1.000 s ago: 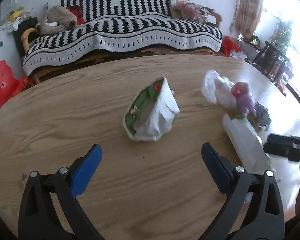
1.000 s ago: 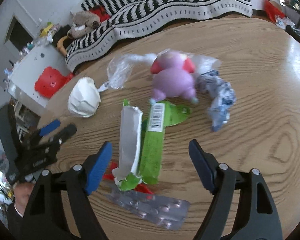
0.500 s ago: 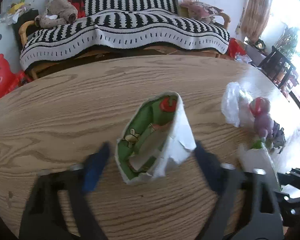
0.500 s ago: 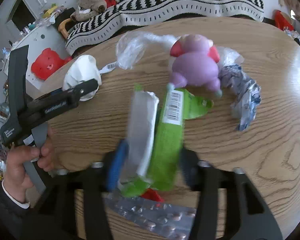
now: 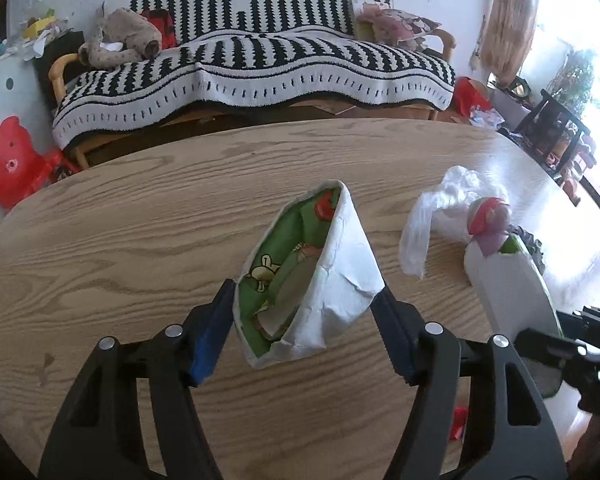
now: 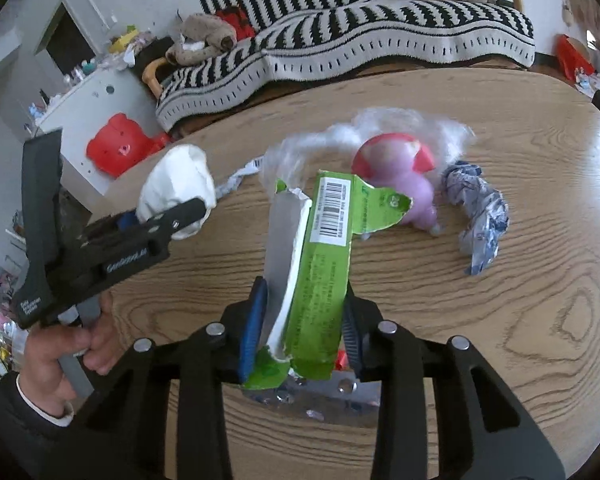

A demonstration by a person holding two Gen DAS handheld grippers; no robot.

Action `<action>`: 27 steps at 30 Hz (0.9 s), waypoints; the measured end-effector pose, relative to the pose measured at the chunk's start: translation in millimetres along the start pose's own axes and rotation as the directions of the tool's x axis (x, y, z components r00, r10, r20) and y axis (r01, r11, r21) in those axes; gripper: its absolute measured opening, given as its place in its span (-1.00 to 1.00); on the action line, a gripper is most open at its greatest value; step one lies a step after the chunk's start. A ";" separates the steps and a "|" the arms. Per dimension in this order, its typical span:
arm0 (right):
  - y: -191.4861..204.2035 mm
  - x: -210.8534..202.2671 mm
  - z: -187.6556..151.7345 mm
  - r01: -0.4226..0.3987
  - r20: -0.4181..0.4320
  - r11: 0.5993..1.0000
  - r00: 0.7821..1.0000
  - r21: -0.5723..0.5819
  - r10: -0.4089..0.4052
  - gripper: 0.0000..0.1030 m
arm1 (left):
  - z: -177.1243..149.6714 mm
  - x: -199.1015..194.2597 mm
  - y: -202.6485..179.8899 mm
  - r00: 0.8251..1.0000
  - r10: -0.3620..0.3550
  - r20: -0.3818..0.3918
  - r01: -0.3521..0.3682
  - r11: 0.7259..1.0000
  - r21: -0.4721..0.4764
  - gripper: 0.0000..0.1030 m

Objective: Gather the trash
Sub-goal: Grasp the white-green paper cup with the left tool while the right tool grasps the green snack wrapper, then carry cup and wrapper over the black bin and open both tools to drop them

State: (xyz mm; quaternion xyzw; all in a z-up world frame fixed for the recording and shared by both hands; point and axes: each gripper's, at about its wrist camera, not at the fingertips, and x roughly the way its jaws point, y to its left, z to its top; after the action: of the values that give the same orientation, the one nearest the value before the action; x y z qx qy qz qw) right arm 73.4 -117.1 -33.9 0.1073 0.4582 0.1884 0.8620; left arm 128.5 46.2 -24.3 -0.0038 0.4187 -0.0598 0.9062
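On a wooden table (image 5: pixel 132 240) in a living room, the left gripper (image 5: pixel 304 332) is closed onto a crumpled white paper wrapper with a green cartoon-printed lining (image 5: pixel 312 272), its blue pads (image 5: pixel 214 332) pressed against either side of the wrapper's lower end, which stands up between them. Beside it, the right gripper (image 6: pixel 302 330) pinches the near end of a torn green carton with a barcode label (image 6: pixel 320 264), its jaws narrowed to the carton's width; the carton's far end points toward a pink and purple plastic toy (image 6: pixel 400 176) partly covered by a clear plastic bag (image 6: pixel 300 148). A crumpled blue and white wrapper (image 6: pixel 480 220) lies on the table just right of the toy, and a foil blister pack (image 6: pixel 320 396) lies under the right gripper. A sofa draped in a black and white striped blanket (image 5: pixel 260 68) stands behind the table
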 end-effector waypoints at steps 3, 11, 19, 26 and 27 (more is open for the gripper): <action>-2.3 -5.3 0.4 -0.049 0.002 0.999 0.999 0.019 0.049 -0.31 | -3.3 -10.4 0.6 1.000 -0.006 -0.004 0.006 1.000 -0.005 0.28; -14.9 -39.1 3.6 -0.104 0.073 0.994 0.992 0.042 0.101 -0.31 | -10.6 -39.4 -20.6 0.999 -0.042 0.030 0.042 0.999 0.024 0.28; -62.0 -86.1 -8.0 0.029 0.121 0.995 0.992 0.099 -0.041 -0.31 | -16.0 -50.3 -99.3 0.987 -0.157 0.023 0.153 0.979 0.134 0.28; -129.7 -140.0 -37.2 0.137 0.151 0.969 0.974 0.206 -0.170 -0.31 | -33.1 -57.2 -198.1 0.961 -0.276 -0.016 0.270 0.924 0.269 0.28; -138.8 -148.3 -41.8 0.150 0.156 0.964 0.970 0.220 -0.187 -0.31 | -35.8 -58.5 -211.7 0.956 -0.294 -0.022 0.288 0.915 0.284 0.28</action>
State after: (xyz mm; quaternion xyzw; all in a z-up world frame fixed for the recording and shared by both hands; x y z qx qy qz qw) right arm -5.4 -305.0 4.3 0.1729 0.4051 0.0553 0.8961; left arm 41.4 -155.9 8.9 0.0637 0.3909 -0.2532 0.8826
